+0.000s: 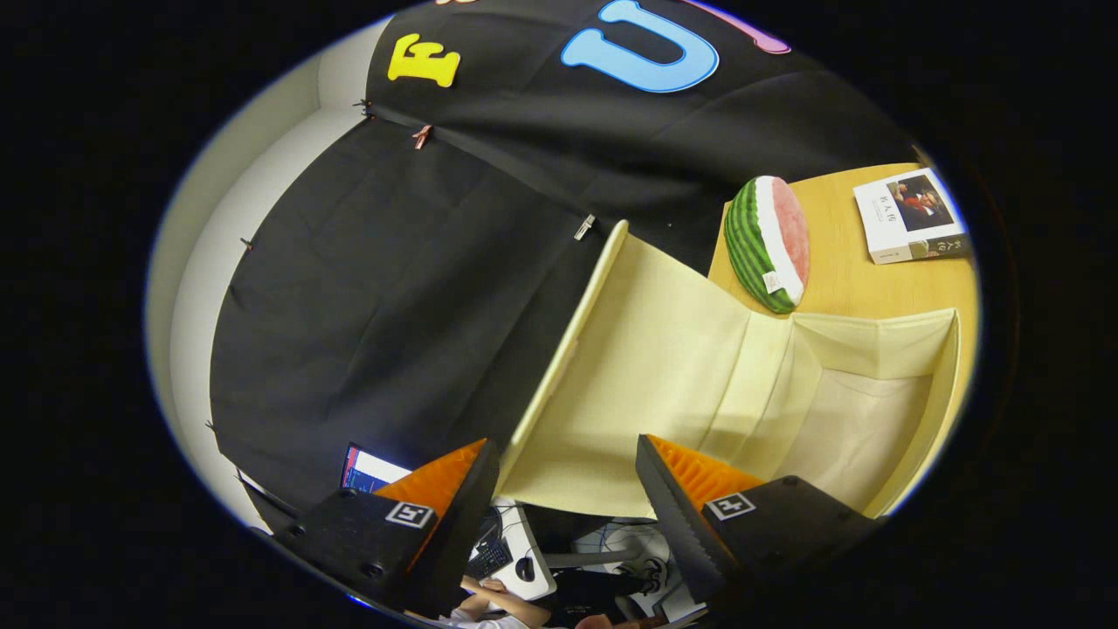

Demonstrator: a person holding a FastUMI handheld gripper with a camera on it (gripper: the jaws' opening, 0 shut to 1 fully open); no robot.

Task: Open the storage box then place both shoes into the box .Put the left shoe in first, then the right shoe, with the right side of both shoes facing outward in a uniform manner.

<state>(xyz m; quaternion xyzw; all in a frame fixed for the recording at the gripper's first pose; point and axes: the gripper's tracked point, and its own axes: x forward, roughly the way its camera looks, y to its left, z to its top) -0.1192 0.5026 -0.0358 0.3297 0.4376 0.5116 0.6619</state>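
The cream fabric storage box (pixel 939 411) stands open on a wooden table (pixel 860 284), its inside bare as far as I can see. Its lid (pixel 646 349) is swung up and away from the box mouth, and the lid's free edge runs just ahead of my fingers. My gripper (pixel 563 445) is open, its fingers spread wide. The lid's lower part shows in the gap beyond the fingertips (pixel 479 463), with neither finger pressing on it. The whole view is tilted steeply.
A watermelon-slice cushion (pixel 769 245) stands on the table behind the box, and a white book (pixel 908 214) lies past it. Beyond the table edge, below the fingers, are a desk with a keyboard (pixel 491 556), a laptop screen (pixel 367 470) and a person's arm (pixel 489 603).
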